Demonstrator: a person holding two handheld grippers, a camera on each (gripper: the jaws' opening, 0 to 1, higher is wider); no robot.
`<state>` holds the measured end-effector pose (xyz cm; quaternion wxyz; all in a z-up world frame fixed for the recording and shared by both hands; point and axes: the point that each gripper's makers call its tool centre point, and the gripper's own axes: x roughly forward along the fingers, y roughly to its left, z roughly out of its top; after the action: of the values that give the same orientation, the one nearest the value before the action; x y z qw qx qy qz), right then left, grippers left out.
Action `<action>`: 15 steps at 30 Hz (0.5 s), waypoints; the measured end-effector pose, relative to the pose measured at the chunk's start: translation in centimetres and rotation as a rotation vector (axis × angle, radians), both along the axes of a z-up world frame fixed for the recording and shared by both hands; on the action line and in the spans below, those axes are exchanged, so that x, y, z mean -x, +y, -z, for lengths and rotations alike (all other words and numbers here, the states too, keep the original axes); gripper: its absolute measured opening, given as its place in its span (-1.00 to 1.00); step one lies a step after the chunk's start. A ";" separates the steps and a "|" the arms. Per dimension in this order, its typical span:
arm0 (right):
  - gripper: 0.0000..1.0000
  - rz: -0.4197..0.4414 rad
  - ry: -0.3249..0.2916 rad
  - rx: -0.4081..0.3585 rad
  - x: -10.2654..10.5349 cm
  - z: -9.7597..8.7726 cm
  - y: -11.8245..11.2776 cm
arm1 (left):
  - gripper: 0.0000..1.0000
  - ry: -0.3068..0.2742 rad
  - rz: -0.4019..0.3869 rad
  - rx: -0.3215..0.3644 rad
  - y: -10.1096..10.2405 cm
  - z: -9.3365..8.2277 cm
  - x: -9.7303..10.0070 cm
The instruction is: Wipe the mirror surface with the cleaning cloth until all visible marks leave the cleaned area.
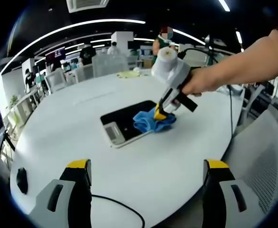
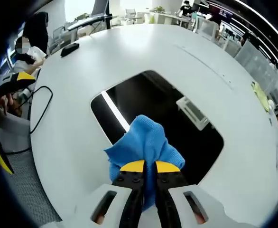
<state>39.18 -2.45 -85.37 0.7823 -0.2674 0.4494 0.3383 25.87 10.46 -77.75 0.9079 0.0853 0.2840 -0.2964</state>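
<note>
Right gripper point(image 2: 145, 167) clamped on soft, bunched blue microfibre cloth point(image 2: 143, 142), pressed at six o'clock edge of flat dark rectangular mirror point(image 2: 177, 128). Left gripper point(image 1: 148, 166) gaped empty. Cloth looked limp, light; mirror fragile.

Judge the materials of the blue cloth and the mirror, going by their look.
Blue cloth: soft fabric, likely microfibre; matte, finely napped, bunching in folds where the right gripper pinches it. Mirror: glossy, probably glass; it reflects a ceiling light strip and dark ceiling, with rounded corners.
</note>
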 end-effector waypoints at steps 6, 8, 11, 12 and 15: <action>-0.96 0.002 0.005 -0.004 0.1 0.0 -0.1 | 0.97 -0.001 -0.001 0.001 0.0 0.0 0.0; -0.96 0.007 0.006 -0.006 0.3 0.0 -0.1 | 0.97 -0.002 -0.001 0.000 0.0 0.0 0.0; -0.96 0.016 0.004 -0.017 0.4 0.0 -0.1 | 0.99 -0.033 -0.013 -0.009 0.3 -0.4 -0.4; -0.96 0.026 0.006 -0.025 0.4 0.0 -0.1 | 0.99 -0.044 -0.016 0.000 0.4 -0.6 -0.5; -0.96 0.032 0.005 -0.029 0.4 0.0 -0.1 | 0.99 -0.026 -0.027 0.007 0.5 -0.4 -0.5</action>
<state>38.75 -2.59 -85.35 0.7903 -0.2479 0.4508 0.3327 26.34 10.94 -77.33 0.9158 0.0821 0.2721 -0.2839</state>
